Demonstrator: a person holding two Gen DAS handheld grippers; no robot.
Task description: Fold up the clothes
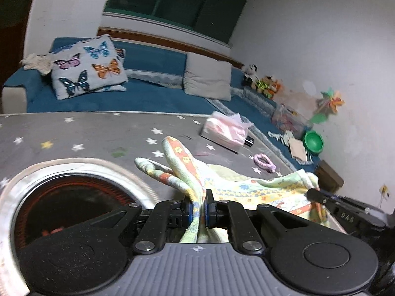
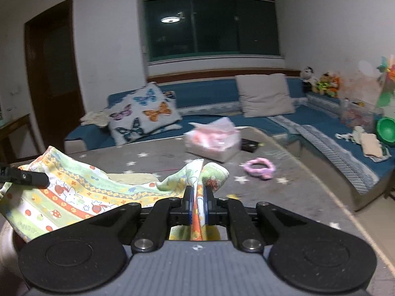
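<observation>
A pale patterned cloth (image 1: 246, 187) with yellow, green and orange bands is held up over the grey star-print table (image 1: 98, 133). My left gripper (image 1: 199, 206) is shut on one corner of it, the fabric bunched between the jaws. My right gripper (image 2: 199, 203) is shut on the opposite corner of the cloth (image 2: 74, 192). Each gripper's tip shows at the edge of the other's view, my right gripper (image 1: 318, 194) at the right of the left wrist view and my left gripper (image 2: 27, 177) at the left of the right wrist view. The cloth sags between them.
A round heater (image 1: 61, 204) with a metal rim sits below the left gripper. On the table lie a pink tissue pack (image 2: 213, 140) and a pink hair band (image 2: 259, 167). Behind is a blue sofa (image 2: 209, 93) with a butterfly cushion (image 2: 145, 113), a grey cushion (image 2: 265, 93) and toys (image 2: 321, 81).
</observation>
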